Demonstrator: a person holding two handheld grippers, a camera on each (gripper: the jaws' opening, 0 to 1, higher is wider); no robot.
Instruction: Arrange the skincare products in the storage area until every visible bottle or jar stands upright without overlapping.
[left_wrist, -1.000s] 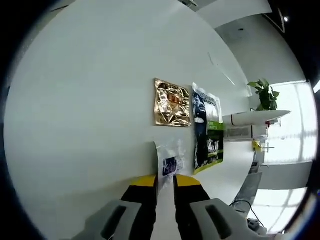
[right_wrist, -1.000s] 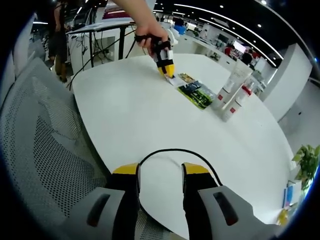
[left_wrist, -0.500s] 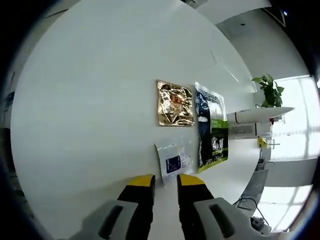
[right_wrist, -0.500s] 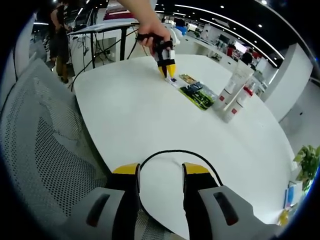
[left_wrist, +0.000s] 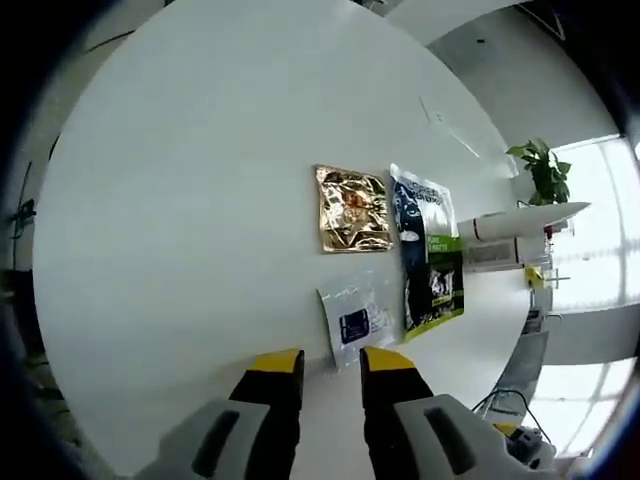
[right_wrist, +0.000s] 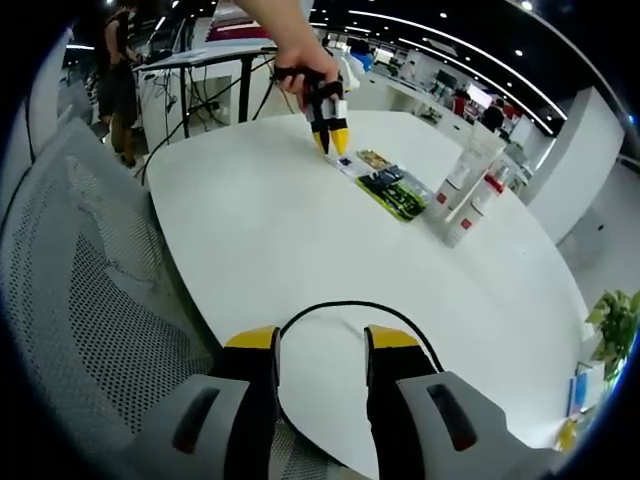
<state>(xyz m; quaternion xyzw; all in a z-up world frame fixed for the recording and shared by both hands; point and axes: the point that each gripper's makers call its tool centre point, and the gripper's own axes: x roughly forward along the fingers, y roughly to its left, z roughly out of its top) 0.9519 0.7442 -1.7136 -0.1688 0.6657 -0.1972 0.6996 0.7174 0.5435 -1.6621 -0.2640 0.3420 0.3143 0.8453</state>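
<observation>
Left gripper (left_wrist: 322, 362) empty, jaws apart, above clear sachet (left_wrist: 357, 322), gold sachet (left_wrist: 352, 208) and green packet (left_wrist: 430, 262) flat on white table (left_wrist: 180, 220), two tubes (right_wrist: 468, 180) upright beside packet, right gripper (right_wrist: 322, 340) open over black cable (right_wrist: 350, 305).

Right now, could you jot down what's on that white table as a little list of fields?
surface: round white table
flat packets: gold sachet, clear sachet, dark green-and-blue sachet
standing items: two white tubes, upright
cable: black cable looped near the right gripper
left gripper: open, just short of the clear sachet
right gripper: open, holding nothing
</observation>
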